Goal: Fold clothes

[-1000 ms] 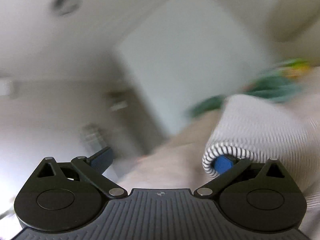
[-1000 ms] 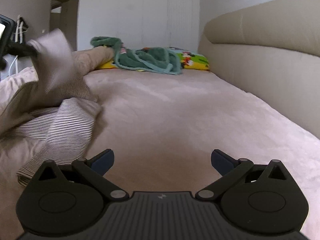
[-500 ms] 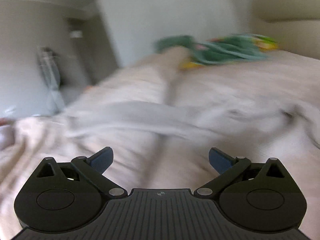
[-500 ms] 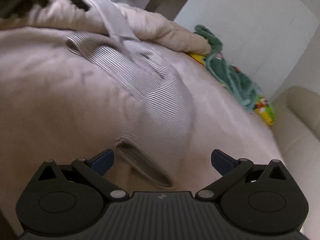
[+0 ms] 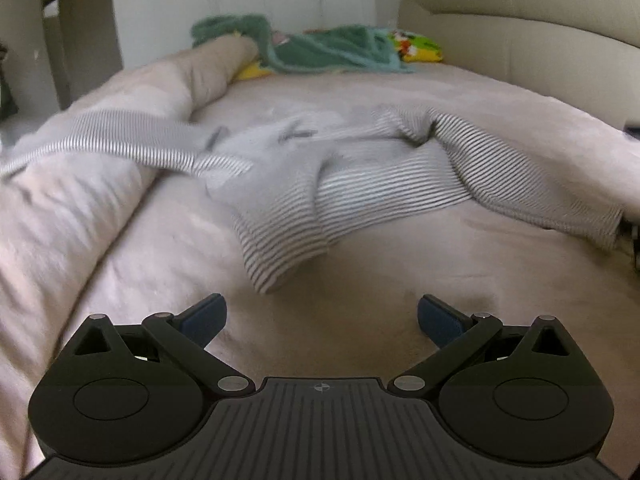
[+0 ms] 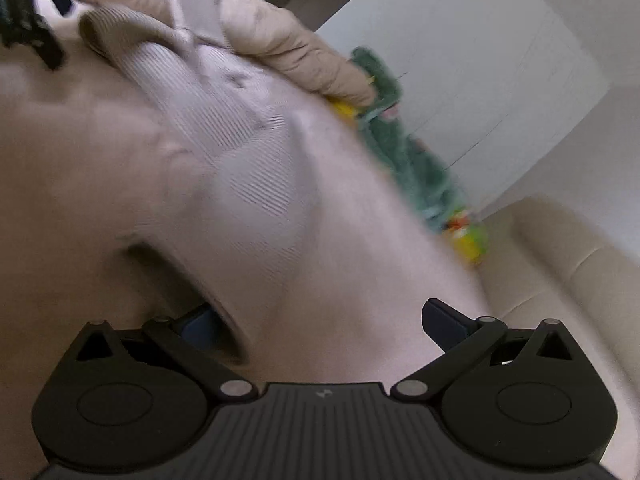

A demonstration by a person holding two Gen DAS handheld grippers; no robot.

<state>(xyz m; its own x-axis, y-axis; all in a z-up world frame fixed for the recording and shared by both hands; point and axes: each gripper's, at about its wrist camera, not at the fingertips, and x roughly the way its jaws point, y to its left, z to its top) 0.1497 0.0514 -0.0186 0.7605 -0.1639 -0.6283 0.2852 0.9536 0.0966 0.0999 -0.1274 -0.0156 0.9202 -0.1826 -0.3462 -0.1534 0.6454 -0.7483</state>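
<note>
A grey-and-white striped garment (image 5: 360,176) lies crumpled across the beige bed (image 5: 360,280), one sleeve trailing left over the rolled duvet. My left gripper (image 5: 322,318) is open just short of the garment's nearest fold, with nothing between its fingers. In the right wrist view the same garment (image 6: 256,168) is blurred and fills the middle. My right gripper (image 6: 320,320) is open and low over the garment's near end. A dark cuff or hem opening (image 6: 188,276) sits at its left finger, part of which is hidden by the fabric edge. The left gripper's black body (image 6: 24,20) shows top left.
A rolled beige duvet (image 5: 120,120) runs along the bed's left side. A green towel (image 5: 320,48) and a bright printed pillow (image 5: 416,46) lie at the far end. A padded cream headboard (image 5: 520,32) borders the right. White wall behind.
The striped garment, earlier draped over my left gripper's finger in the air, now lies on the bed. My right gripper has tilted and come down close to the garment's near end.
</note>
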